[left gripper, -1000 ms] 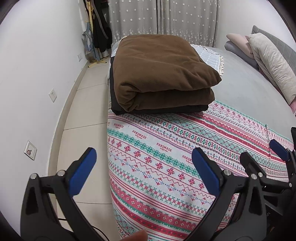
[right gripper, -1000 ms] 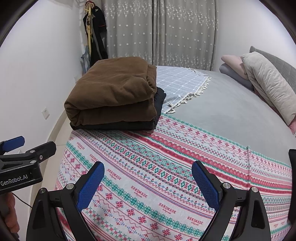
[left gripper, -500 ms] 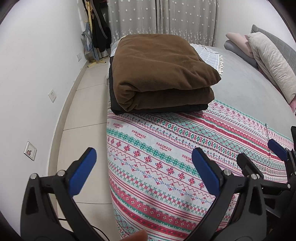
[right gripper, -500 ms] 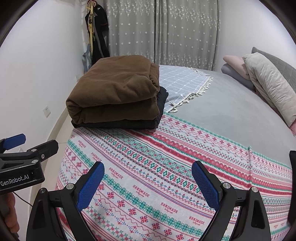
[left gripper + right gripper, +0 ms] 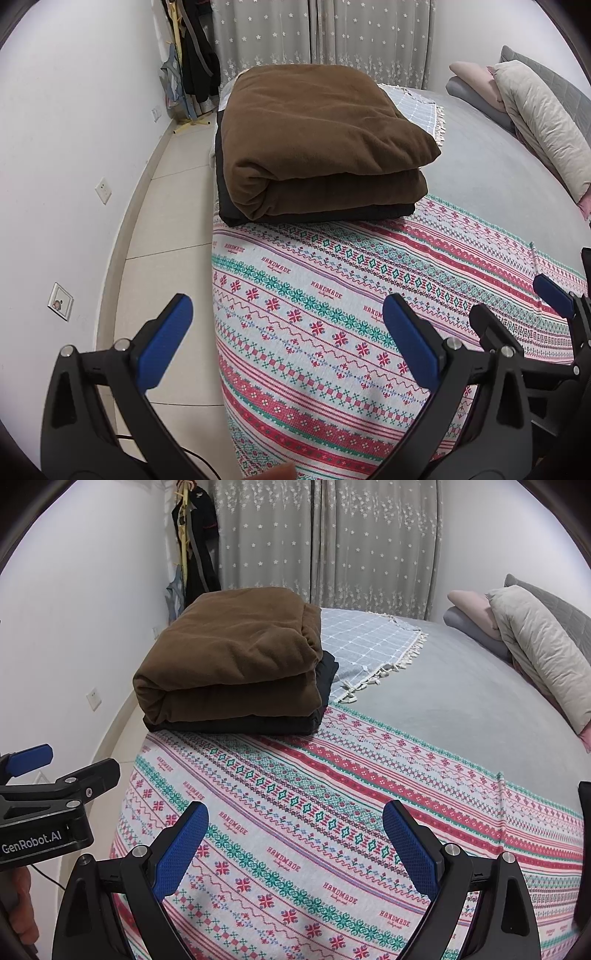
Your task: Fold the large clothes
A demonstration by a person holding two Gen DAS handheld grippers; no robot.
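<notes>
Two grippers hang over the near end of the bed (image 5: 461,686), both with jaws spread wide and holding nothing. The left gripper (image 5: 288,343) sits over the bed's left corner, one blue pad above bare floor tiles (image 5: 170,258), the other above the cloth. The right gripper (image 5: 295,845) is just beside it, further in over the bed, its ribbed blue pads above the cloth.

Below both lies the throw (image 5: 332,812), a flat woven sheet banded in red, teal and white with small stars, diamonds and the word HANDMADE. It is spread smooth across the bed's near end; its left edge drapes over the side of the bed toward the floor, and its far edge runs diagonally across the grey cover.

Beyond the throw, on the bed's left side, stands the stack (image 5: 317,147): a thick brown fleece folded in rounded layers over a thin black piece, its near edge touching the throw's far edge. Its left side reaches the bed's edge.

Behind the stack lies a grey checked blanket (image 5: 365,638) with a tasselled fringe. To the stack's right the grey cover is open as far as the pillows (image 5: 535,653), quilted beige and soft pink, against the headboard. Left of the bed a strip of tiles runs along the white wall to dark clothes (image 5: 195,546) hanging by the starred curtain (image 5: 325,542).
</notes>
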